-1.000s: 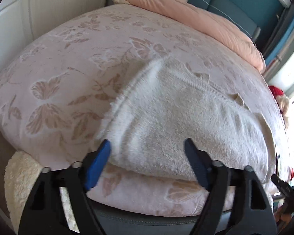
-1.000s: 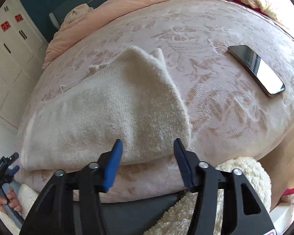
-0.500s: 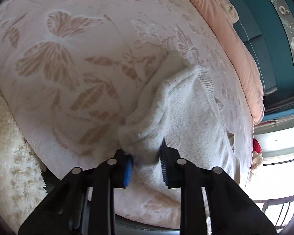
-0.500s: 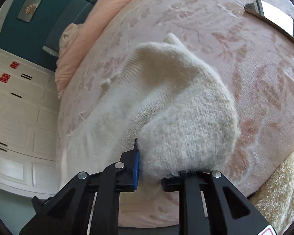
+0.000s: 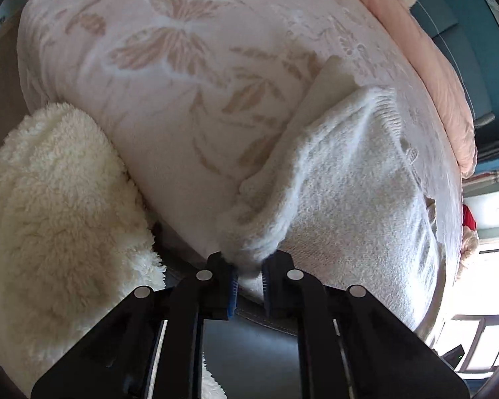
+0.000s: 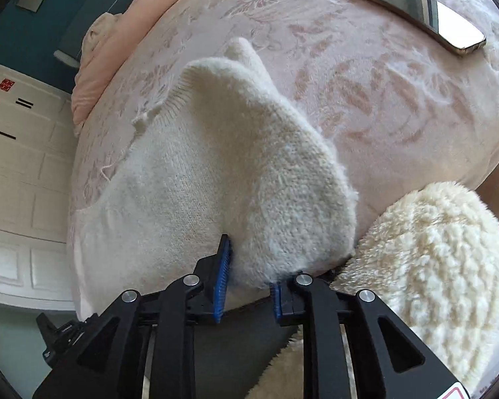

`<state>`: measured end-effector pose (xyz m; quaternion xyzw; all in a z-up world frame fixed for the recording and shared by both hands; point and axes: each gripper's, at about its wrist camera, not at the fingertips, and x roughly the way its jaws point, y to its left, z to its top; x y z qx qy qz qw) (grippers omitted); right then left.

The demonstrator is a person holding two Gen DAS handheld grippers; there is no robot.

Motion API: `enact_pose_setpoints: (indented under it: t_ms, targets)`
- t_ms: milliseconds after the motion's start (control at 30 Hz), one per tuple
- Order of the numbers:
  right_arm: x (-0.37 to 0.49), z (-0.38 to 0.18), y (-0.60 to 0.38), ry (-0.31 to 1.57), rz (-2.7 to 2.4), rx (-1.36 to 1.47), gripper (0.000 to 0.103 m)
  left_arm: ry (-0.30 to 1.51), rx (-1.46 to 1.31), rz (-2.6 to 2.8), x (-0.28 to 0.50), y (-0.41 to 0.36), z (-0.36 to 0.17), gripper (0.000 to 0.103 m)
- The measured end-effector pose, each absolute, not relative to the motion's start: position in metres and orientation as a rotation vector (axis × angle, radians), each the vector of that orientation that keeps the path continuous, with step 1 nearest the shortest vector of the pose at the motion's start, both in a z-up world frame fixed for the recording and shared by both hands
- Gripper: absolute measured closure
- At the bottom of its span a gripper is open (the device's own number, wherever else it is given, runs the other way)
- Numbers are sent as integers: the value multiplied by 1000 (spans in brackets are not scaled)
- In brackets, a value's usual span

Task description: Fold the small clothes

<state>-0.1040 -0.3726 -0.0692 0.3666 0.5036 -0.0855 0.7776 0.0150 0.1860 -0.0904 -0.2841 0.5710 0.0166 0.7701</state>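
Observation:
A cream knitted garment (image 5: 349, 179) lies on a pink bedspread with a butterfly pattern (image 5: 169, 76). My left gripper (image 5: 248, 277) is shut on the garment's near left corner, at the bed's front edge, and the corner is bunched and lifted. In the right wrist view the same garment (image 6: 216, 166) shows, and my right gripper (image 6: 248, 281) is shut on its near right corner, which is bunched up between the blue pads. The far ribbed edge rests on the bed.
A phone (image 6: 422, 13) lies on the bed at the far right. A fluffy cream rug (image 5: 56, 226) is on the floor below the bed edge, also in the right wrist view (image 6: 432, 266). A peach duvet (image 5: 425, 50) is piled at the head. White cupboards (image 6: 13, 166) stand at left.
Both grippers were open at the garment's near edge, then closed on its two near corners. Since then they have drawn back and lifted the corners a little.

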Motion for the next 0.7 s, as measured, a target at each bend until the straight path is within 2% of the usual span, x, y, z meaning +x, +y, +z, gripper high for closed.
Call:
enact_pose_setpoints:
  t_ms: [67, 100, 133, 167, 233, 333, 467, 600, 633, 667, 700]
  targets:
    - [-113, -52, -383, 1075, -244, 719, 76, 1199, -582, 1, 18, 187, -69, 79]
    - [-117, -40, -389, 1054, -311, 656, 59, 1173, -563, -5, 20, 189, -56, 73]
    - [-118, -29, -394, 1027, -368, 597, 45, 1129, -529, 16, 22, 191, -42, 60]
    - [-114, -20, -400, 999, -406, 549, 45, 1076, -489, 47, 25, 194, -27, 46]
    - [-92, -8, -406, 962, -388, 501, 45, 987, -432, 75, 39, 195, -3, 36]
    - [-34, -8, -404, 946, -284, 465, 44, 966, -411, 35, 86, 182, 5, 29]
    - [41, -34, -374, 1002, -202, 350, 41, 1058, -405, -60, 148, 140, -27, 20]
    - [78, -75, -361, 1081, -207, 336, 42, 1143, -327, -71, 179, 100, -70, 22]
    - [81, -78, -360, 1086, -197, 343, 66, 1144, -313, -62, 181, 96, -74, 37]
    - [80, -74, -361, 1075, -167, 378, 85, 1155, -294, -62, 182, 92, -76, 64]
    - [76, -63, -364, 1032, -146, 419, 93, 1157, -277, -82, 184, 89, -75, 77]
